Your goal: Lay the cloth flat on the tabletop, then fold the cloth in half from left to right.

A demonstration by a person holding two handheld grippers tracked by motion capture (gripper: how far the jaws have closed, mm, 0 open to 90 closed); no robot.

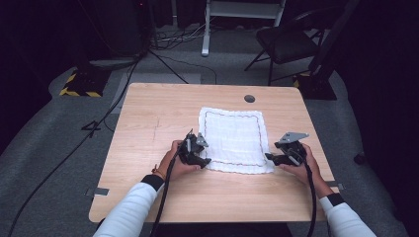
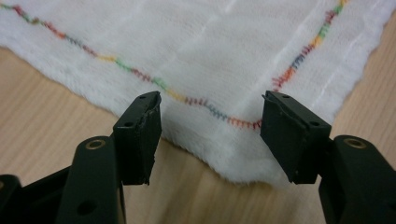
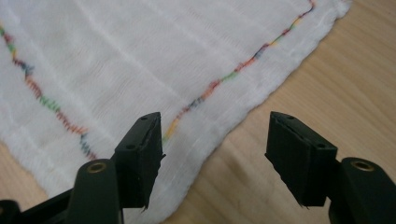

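At the near left corner of the white cloth (image 1: 236, 139), the left gripper (image 1: 203, 161) sits low over the table (image 1: 158, 116) with its jaws spread, nothing pinched between them; in the left gripper view that corner of the cloth (image 2: 210, 51) lies just past the two black fingertips (image 2: 142, 128), its rounded tip reaching into the gap without either pad pressing on it. Over at the cloth's near right corner the right gripper (image 1: 271, 157) is likewise held with its jaws wide apart and empty; in the right gripper view one fingertip (image 3: 140, 154) hangs over the cloth (image 3: 116, 60) while the other hangs over bare wood just off the cloth's edge. A person's hands hold both tools, white sleeves (image 1: 129, 207) coming in from the near side of the table and a black cable (image 1: 163, 197) trailing back from each gripper. The cloth itself lies flat and spread out, roughly square, right of the table's middle, with a line of multicoloured stitching (image 2: 140, 74) running just inside its border. Beyond the cloth's far right corner a round dark grommet (image 1: 249, 98) is set into the tabletop. Farther off than the cloth, past the table on the grey floor, stands a black folding chair (image 1: 286, 44).
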